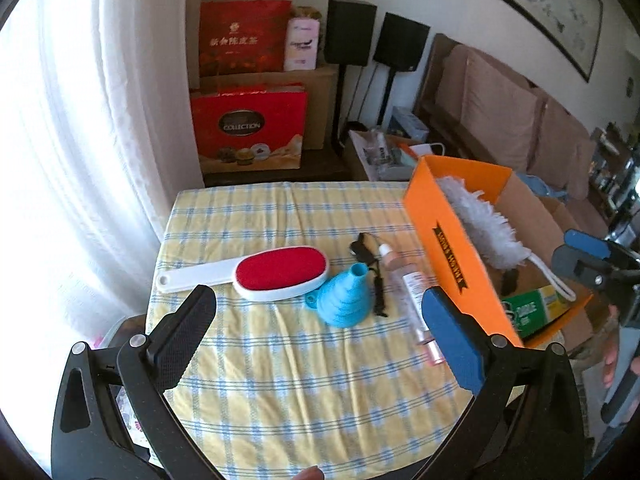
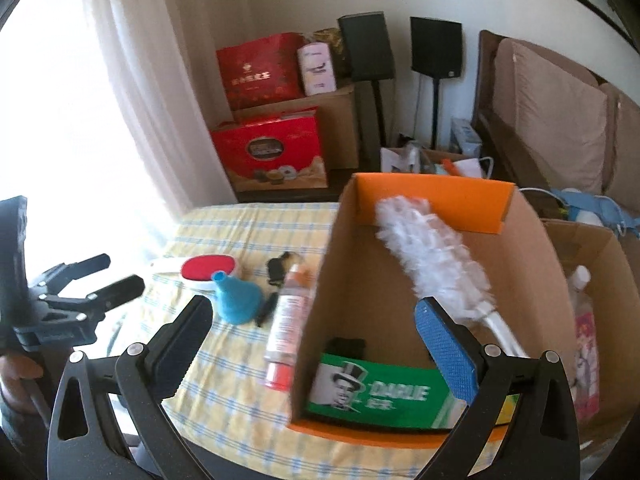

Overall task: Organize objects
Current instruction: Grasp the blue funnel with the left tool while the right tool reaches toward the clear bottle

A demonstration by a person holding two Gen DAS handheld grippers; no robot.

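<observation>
On the yellow checked tablecloth (image 1: 280, 380) lie a red lint brush with a white handle (image 1: 276, 276), a blue funnel (image 1: 344, 300), a small black item (image 1: 370, 264) and a clear pink bottle (image 1: 412, 288). An orange cardboard box (image 1: 452, 240) stands at the right and holds a white duster (image 2: 432, 264) and a green Darlie toothpaste carton (image 2: 380, 394). My left gripper (image 1: 320, 320) is open and empty above the cloth, near the funnel. My right gripper (image 2: 312, 332) is open and empty above the box's near left wall; it also shows in the left wrist view (image 1: 576, 252).
A second cardboard box (image 2: 600, 300) with a bottle stands right of the orange one. Red gift bags (image 1: 248, 128), speakers (image 1: 352, 32) and a sofa (image 1: 520, 120) stand behind the table. A white curtain (image 1: 80, 160) hangs at the left.
</observation>
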